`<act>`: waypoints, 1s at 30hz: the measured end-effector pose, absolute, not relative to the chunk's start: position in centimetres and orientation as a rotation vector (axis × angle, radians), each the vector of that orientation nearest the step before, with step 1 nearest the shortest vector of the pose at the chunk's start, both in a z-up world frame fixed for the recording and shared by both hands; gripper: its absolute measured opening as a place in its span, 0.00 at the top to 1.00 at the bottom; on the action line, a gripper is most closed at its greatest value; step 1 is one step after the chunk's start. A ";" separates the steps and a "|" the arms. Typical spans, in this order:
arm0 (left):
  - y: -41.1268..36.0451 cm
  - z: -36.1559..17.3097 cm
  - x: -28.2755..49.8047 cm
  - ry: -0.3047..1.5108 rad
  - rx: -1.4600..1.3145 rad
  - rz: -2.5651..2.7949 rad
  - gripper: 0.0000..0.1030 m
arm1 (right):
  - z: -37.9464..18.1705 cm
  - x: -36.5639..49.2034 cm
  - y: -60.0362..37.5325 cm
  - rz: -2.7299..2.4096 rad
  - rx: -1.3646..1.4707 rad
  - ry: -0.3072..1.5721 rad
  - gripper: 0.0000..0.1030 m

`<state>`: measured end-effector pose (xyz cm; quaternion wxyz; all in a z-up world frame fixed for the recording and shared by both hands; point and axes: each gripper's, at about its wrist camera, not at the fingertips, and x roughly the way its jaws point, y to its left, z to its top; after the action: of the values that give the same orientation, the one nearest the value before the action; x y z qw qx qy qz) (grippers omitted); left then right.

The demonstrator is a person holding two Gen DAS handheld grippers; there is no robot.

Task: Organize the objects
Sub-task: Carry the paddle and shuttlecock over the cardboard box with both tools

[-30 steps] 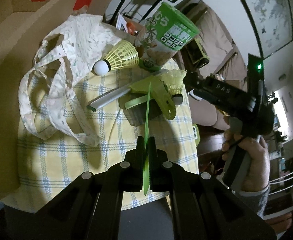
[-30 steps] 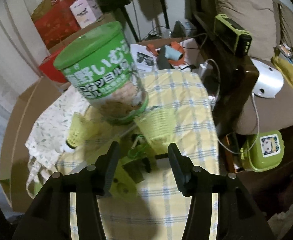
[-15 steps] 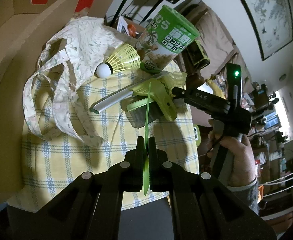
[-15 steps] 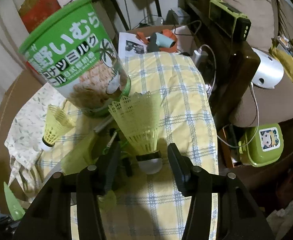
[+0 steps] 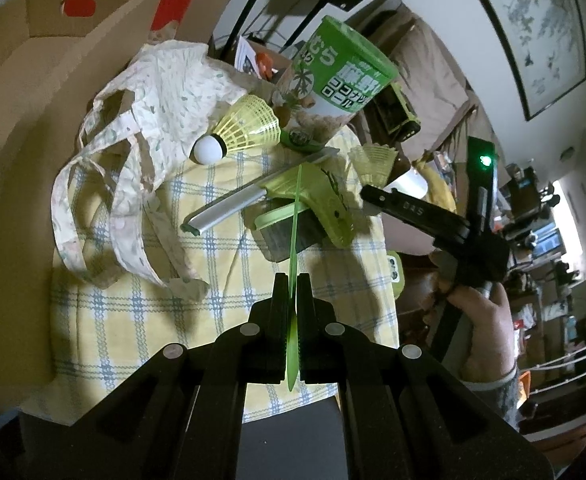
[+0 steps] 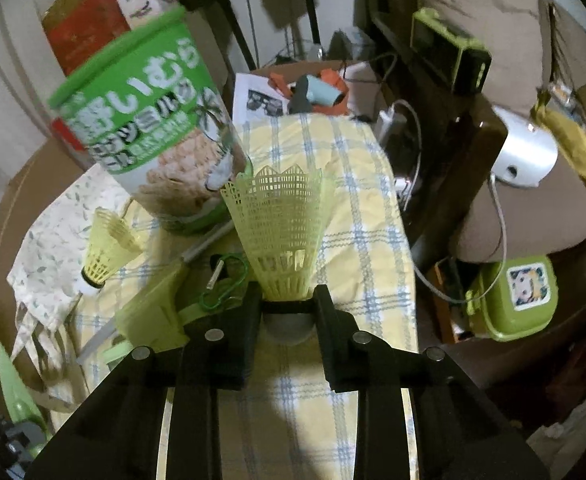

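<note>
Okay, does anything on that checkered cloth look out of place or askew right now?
Yes. One shuttlecock lies tipped on its side against the floral bag, and a silver rod lies slanted across the green plastic piece. Nothing looks spilled or broken.

Before you is a yellow plaid tablecloth (image 5: 105,332). The green snack canister (image 5: 335,76) stands at its far end; just beside it lies a yellow shuttlecock (image 5: 241,132). Left of the canister a floral tote bag (image 5: 141,128) sprawls. Nearer you than the canister rests a green dustpan (image 5: 313,196).
</note>
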<state>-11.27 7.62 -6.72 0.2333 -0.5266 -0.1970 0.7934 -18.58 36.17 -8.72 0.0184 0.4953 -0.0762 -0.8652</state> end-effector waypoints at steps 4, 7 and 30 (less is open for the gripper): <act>7.6 -5.9 -11.4 -0.523 -1.424 2.213 0.97 | -7.1 -17.0 35.2 -2.723 1.467 -0.201 0.75; 7.5 -5.1 -11.6 -0.499 -1.397 2.252 0.97 | -6.0 -15.9 34.3 -2.736 1.414 -0.187 0.75; 6.0 0.7 -10.5 -0.215 -1.183 2.610 0.97 | 0.3 -10.2 26.4 -2.780 1.138 -0.029 0.75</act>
<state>-10.46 6.05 0.66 0.1333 -0.4080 -0.0743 0.9001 -10.24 26.44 0.26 0.0686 0.3779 -0.0097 -0.9233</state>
